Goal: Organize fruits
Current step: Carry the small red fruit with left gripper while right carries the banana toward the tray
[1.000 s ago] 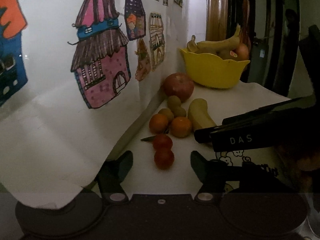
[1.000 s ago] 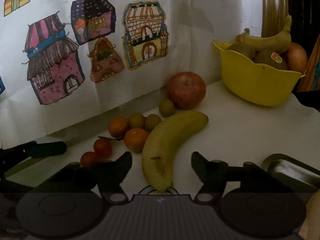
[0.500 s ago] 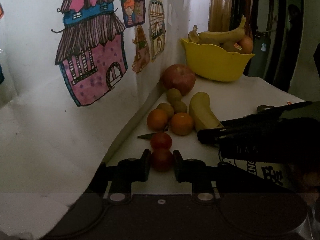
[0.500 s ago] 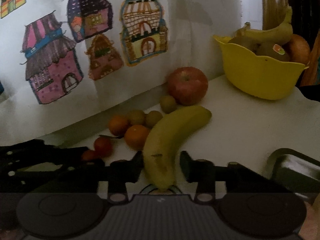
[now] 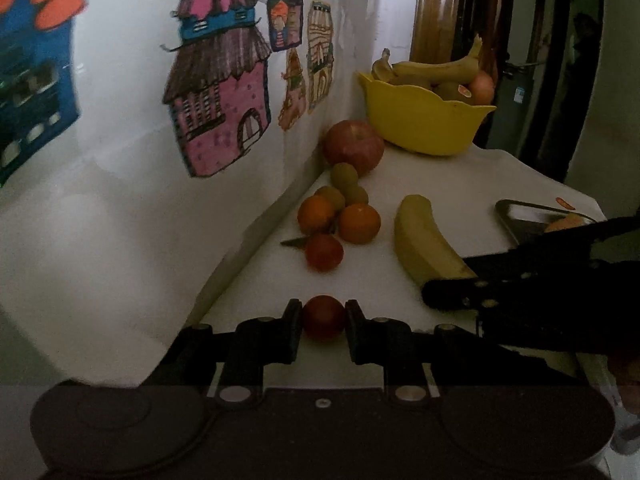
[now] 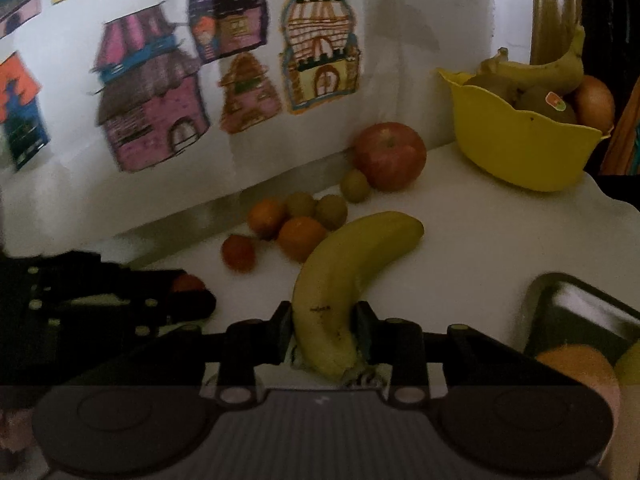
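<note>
My left gripper (image 5: 323, 318) is shut on a small red tomato (image 5: 323, 316), held just above the white table. My right gripper (image 6: 323, 326) is shut on the near end of a yellow banana (image 6: 344, 276); the banana also shows in the left wrist view (image 5: 424, 240). A second red tomato (image 5: 324, 252), two oranges (image 5: 359, 223), several small green fruits (image 5: 344, 176) and a red apple (image 5: 353, 147) lie along the wall. A yellow bowl (image 5: 420, 120) with bananas and other fruit stands at the far end.
A wall with house drawings (image 5: 220, 104) runs along the left. A metal tray (image 6: 580, 316) lies at the right with an orange fruit (image 6: 576, 364) near it. The table edge (image 5: 560, 184) is on the right.
Both grippers have closed: the left on the nearest tomato, the right on the banana's near end. The left gripper has drawn back from the other fruit with the tomato.
</note>
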Demonstrator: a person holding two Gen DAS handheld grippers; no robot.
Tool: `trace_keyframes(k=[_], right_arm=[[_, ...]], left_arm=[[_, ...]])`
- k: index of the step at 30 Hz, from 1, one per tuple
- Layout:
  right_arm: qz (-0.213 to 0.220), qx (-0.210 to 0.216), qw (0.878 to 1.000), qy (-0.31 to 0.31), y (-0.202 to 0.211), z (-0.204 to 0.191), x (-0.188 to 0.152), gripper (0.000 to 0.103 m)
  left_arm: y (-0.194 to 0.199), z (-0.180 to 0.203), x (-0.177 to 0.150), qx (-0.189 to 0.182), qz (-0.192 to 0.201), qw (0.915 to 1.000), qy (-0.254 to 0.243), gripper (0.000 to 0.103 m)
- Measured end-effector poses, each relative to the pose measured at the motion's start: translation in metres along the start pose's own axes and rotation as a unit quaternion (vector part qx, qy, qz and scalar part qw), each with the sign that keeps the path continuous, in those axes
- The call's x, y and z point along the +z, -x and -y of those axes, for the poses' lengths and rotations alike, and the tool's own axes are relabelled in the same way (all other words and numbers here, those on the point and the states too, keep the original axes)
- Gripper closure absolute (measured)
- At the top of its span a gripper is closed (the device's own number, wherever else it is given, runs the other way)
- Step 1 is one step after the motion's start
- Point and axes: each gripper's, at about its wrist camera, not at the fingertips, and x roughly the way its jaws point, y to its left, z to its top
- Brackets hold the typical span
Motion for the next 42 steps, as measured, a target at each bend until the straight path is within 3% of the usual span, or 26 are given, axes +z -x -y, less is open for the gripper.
trace_keyframes(k=[9,17,22,26,35,42], right_arm=[[0.003,-0.005,1.000,0.002,0.011,-0.009,-0.005,0.064],[0.011,-0.017,0.999,-0.041,-0.010,-0.003,0.000,0.052],[0.017,-0.030,0.998,-0.047,-0.011,-0.006,-0.001,0.056],[0.024,-0.032,0.997,-0.060,-0.002,-0.006,-0.005,0.064],[0.044,0.009,0.996,-0.081,0.031,-0.009,-0.016,0.065],[0.073,0.018,0.993,-0.091,0.064,-0.008,-0.023,0.065]], left_arm=[[0.006,-0.001,-0.005,0.000,0.001,1.0000,0.002,0.079],[0.011,0.001,-0.004,0.012,0.004,0.9999,0.000,0.079],[0.018,0.004,-0.003,0.013,0.008,0.9999,0.001,0.079],[0.027,0.008,-0.003,0.011,0.015,0.9998,-0.002,0.079],[0.043,0.015,-0.004,0.007,0.029,0.9996,-0.001,0.079],[0.053,0.030,-0.002,-0.002,0.037,0.9993,-0.002,0.079]])
